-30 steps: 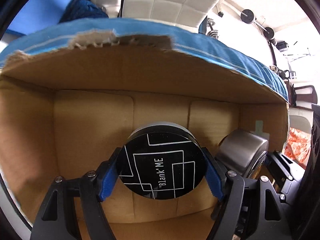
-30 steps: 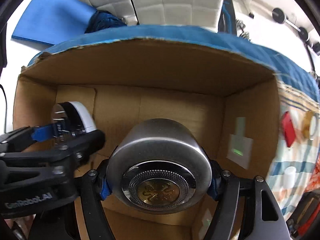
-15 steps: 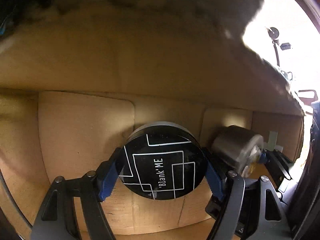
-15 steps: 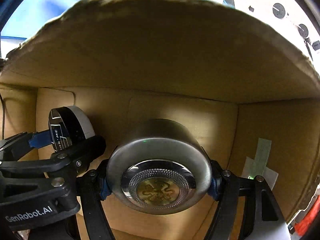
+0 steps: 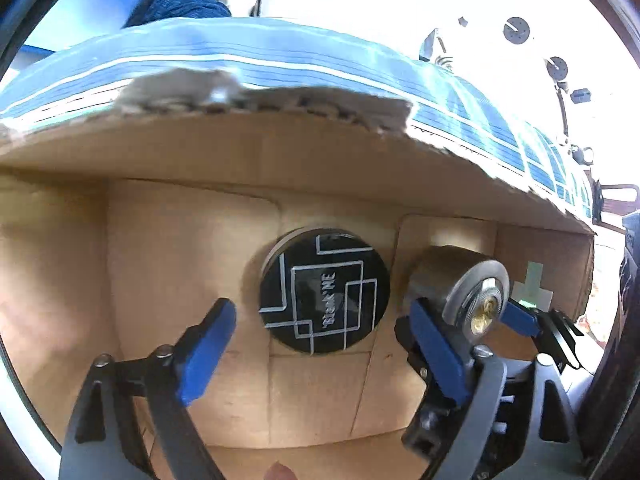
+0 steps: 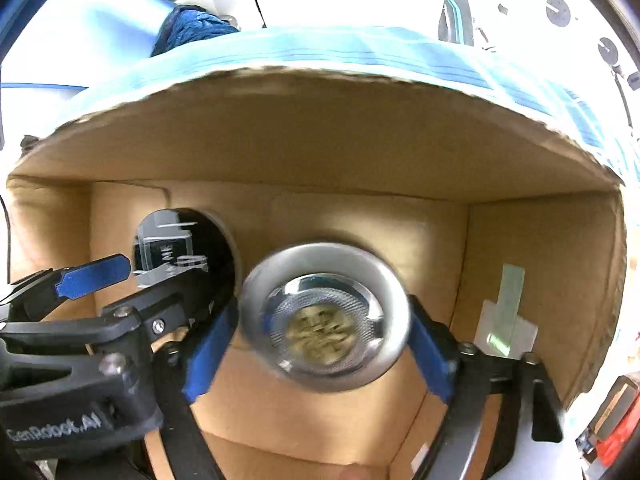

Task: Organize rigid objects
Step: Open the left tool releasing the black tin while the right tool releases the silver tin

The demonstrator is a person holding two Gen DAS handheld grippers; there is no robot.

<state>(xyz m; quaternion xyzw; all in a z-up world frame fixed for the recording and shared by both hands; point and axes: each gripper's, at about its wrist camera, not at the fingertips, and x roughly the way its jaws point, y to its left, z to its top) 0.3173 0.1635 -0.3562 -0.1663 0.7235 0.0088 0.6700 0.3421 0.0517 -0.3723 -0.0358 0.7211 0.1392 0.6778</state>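
Observation:
A black round tin point(image 5: 325, 290) with white line art sits on the floor of the cardboard box point(image 5: 180, 280), apart from my fingers. My left gripper point(image 5: 320, 344) is open around empty space in front of it; it also shows in the right wrist view point(image 6: 160, 280), with the tin point(image 6: 188, 248) behind it. A silver round tin point(image 6: 325, 318) with a gold embossed lid lies in the box between the blue pads of my right gripper point(image 6: 320, 344), which looks open. The silver tin point(image 5: 464, 292) also shows in the left wrist view.
The box has tall cardboard walls point(image 6: 540, 264) and a blue-striped torn far flap point(image 5: 280, 68). A tape patch point(image 6: 506, 316) is on the right wall. A dark blue bundle point(image 5: 180, 0) lies beyond the box. Red items point(image 6: 616, 432) sit outside at the right.
Both grippers have opened and let go of their tins, which now rest on the box floor. Both grippers have pulled back from deep inside the box.

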